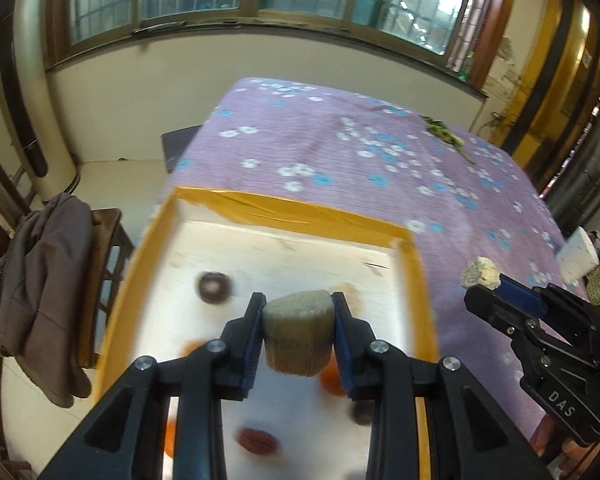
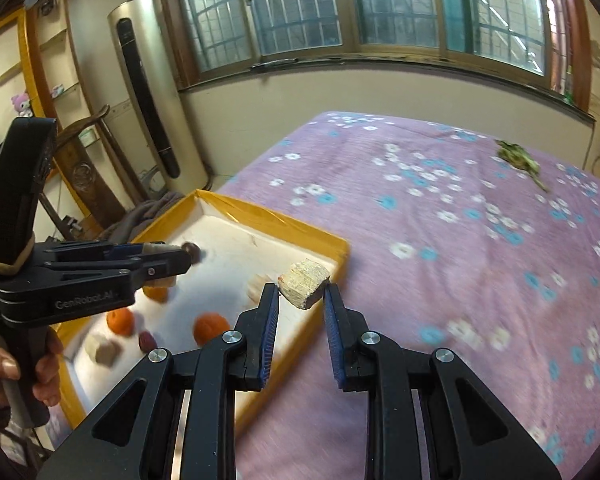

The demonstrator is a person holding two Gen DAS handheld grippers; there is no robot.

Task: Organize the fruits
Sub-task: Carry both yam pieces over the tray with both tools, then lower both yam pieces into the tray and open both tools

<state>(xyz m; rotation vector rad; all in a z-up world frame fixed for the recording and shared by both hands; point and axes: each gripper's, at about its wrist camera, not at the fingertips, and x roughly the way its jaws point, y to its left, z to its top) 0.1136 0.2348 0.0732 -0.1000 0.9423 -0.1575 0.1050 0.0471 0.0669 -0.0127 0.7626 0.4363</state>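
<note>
On the left, a yellow-rimmed tray [image 2: 204, 197] sits at the near left edge of the bed [image 2: 460, 280], which is covered in purple floral cloth. The tray holds several small fruits: orange ones [image 2: 211, 328], dark reddish ones [image 2: 146, 341], and a pale chunk [image 2: 106, 351].

The left tongs [image 1: 299, 305] hang over the tray, clenched on a tan, fibrous-looking cut piece [image 1: 299, 332], gripped across its two sides. It looks stiff and light, with a rough skin that should not slip against the blue pads.

To the right, just past the tray's right rim and above the cloth, the right tongs [image 2: 301, 293] are closed on a pale, angular chunk [image 2: 303, 282], pinched by its corners. That hold looks less secure: the piece sits tilted, so it could twist out. It appears dry and firm, possibly crumbly at the edges; a flat-face grip would suit it better.

At the far right corner of the bed lies a green leafy sprig [image 2: 518, 159], well apart from everything else.
</note>
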